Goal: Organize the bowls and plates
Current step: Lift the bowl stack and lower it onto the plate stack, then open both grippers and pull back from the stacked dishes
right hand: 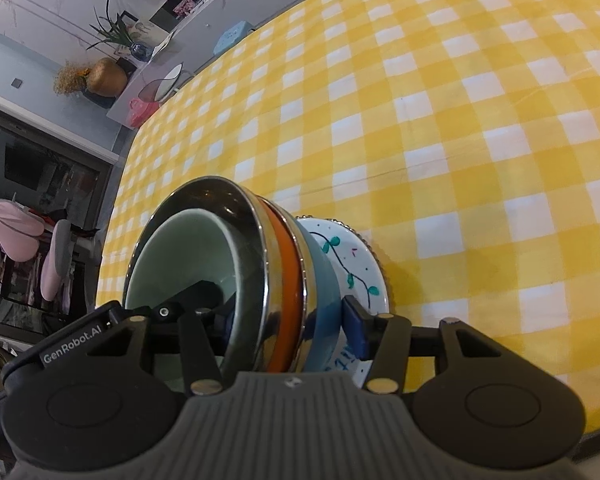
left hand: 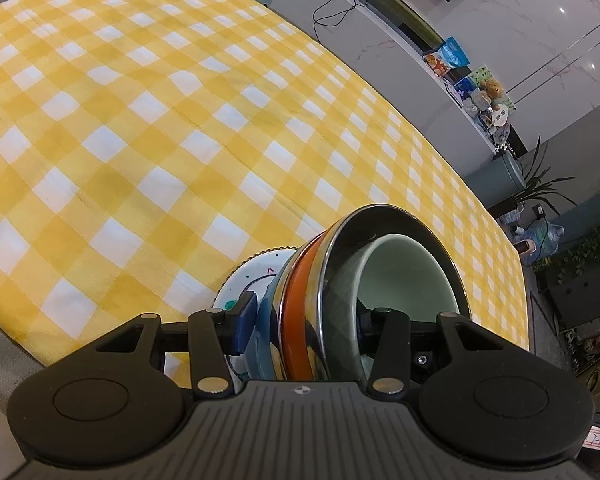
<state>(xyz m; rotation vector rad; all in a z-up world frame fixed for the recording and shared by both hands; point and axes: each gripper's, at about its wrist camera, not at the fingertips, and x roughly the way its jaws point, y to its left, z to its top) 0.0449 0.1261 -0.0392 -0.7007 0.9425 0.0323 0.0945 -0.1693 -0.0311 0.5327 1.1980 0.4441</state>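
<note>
A nested stack fills the middle of both wrist views: a pale green bowl point(left hand: 404, 276) point(right hand: 192, 248) sits inside a steel bowl point(left hand: 380, 220) point(right hand: 220, 196), then an orange bowl point(left hand: 296, 300) point(right hand: 288, 280), a blue-grey bowl point(left hand: 266, 320) point(right hand: 324, 280) and a white plate with painted green sprigs point(left hand: 252, 276) point(right hand: 356, 264). My left gripper point(left hand: 304, 322) clamps the stack, one blue pad point(left hand: 240, 328) on the plate's outer face and the other finger inside the green bowl. My right gripper point(right hand: 287, 324) clamps it the same way from the opposite side. I cannot tell whether the plate touches the cloth.
A yellow and white checked tablecloth point(left hand: 140, 120) point(right hand: 460, 120) spreads out beyond the stack. Past the table edge are a grey counter with snack bags point(left hand: 452, 56), potted plants point(left hand: 540, 184) and a shelf with a gold vase point(right hand: 104, 76).
</note>
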